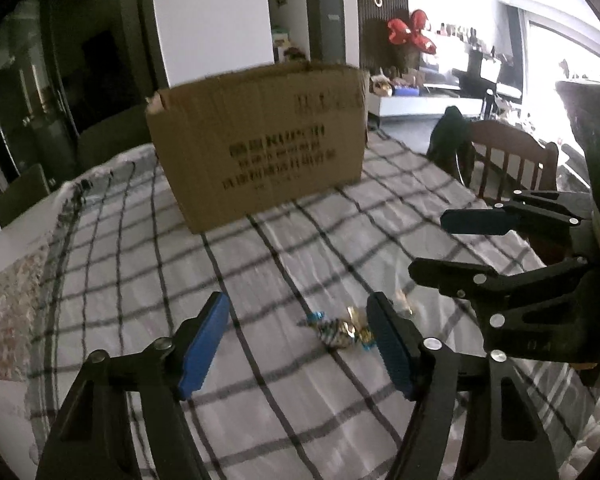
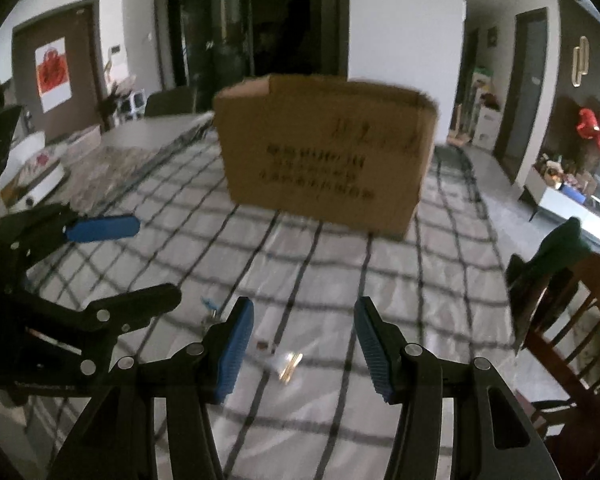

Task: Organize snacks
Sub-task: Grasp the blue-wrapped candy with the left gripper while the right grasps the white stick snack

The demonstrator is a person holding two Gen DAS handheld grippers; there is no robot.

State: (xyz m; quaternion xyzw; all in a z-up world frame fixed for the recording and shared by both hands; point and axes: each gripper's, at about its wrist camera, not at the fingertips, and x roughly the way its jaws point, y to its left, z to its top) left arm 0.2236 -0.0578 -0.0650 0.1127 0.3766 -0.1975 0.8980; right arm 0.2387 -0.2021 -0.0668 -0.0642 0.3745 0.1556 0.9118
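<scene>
A brown cardboard box (image 1: 260,140) stands open on the checked tablecloth, also in the right wrist view (image 2: 324,152). A small heap of wrapped candies (image 1: 342,330) in blue, silver and gold foil lies just ahead of my open, empty left gripper (image 1: 300,334), close to its right finger. My right gripper (image 2: 304,344) is open and empty above a clear and gold wrapped candy (image 2: 286,366). A blue-wrapped candy (image 2: 209,306) lies to its left. The right gripper shows at the right of the left wrist view (image 1: 440,244), the left gripper at the left of the right wrist view (image 2: 152,256).
The table is covered by a white cloth with dark checks (image 1: 160,280). A wooden chair (image 1: 512,160) with a dark garment stands at the table's right side, also in the right wrist view (image 2: 572,320). A dark chair (image 2: 168,100) stands at the far end.
</scene>
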